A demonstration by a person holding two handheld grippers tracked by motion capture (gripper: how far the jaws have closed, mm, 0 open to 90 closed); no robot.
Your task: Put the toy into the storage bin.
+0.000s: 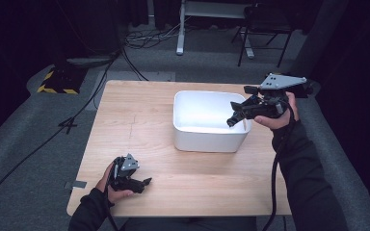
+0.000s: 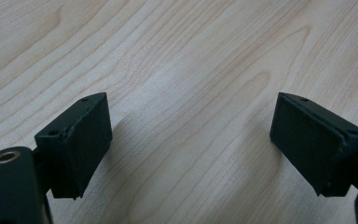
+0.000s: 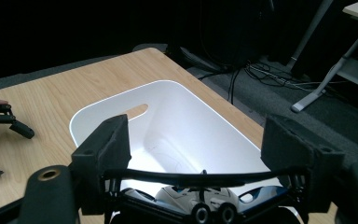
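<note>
Gripping a small white toy car (image 3: 186,198) between its pads, the right hand-held gripper (image 1: 236,117) is hovering over the white bin's (image 1: 207,139) right rim, centre-right of the frame. Lower left, the left hand-held gripper (image 1: 144,183) is resting released on the bench (image 1: 139,120).

I can read no text, label, brand, number or sign anywhere. The one marking I see is a band of yellow and black hazard stripes (image 1: 57,89) on the floor, well beyond my left fingers (image 1: 147,181); it carries no letters. The white bin (image 1: 207,139) below my right fingers (image 3: 107,140) has plain walls, and the tabletop (image 2: 191,70) is bare wood grain.
</note>
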